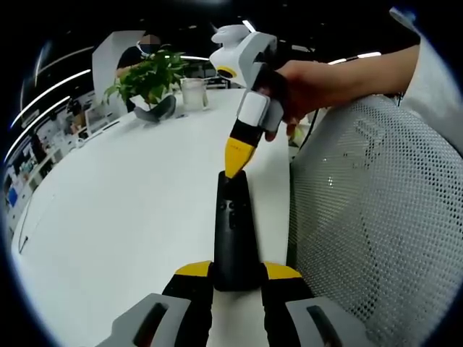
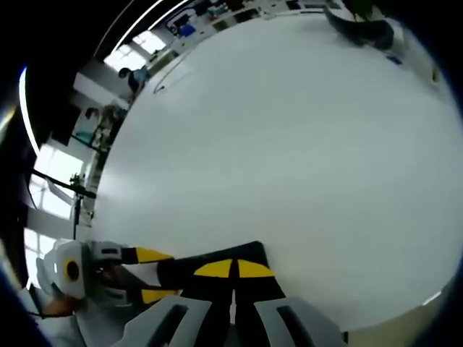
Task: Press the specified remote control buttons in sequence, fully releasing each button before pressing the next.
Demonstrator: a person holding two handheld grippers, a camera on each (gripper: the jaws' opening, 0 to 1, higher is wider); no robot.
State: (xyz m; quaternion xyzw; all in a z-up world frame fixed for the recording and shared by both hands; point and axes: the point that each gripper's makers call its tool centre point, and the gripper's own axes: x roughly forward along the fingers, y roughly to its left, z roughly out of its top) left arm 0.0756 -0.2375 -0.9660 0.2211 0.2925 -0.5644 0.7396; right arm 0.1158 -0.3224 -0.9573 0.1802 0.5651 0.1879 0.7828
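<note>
Pressing is under way: left gripper (image 1: 236,278) clamps the remote control (image 1: 234,231) on the tabletop (image 1: 123,210); right gripper (image 1: 233,170), jaws closed together, touches its far end; remaining sequence unknowable.

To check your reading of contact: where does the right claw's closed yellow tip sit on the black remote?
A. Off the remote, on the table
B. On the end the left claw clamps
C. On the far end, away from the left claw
C: the right claw tip meets the remote at its far end, opposite the left claw.
</note>
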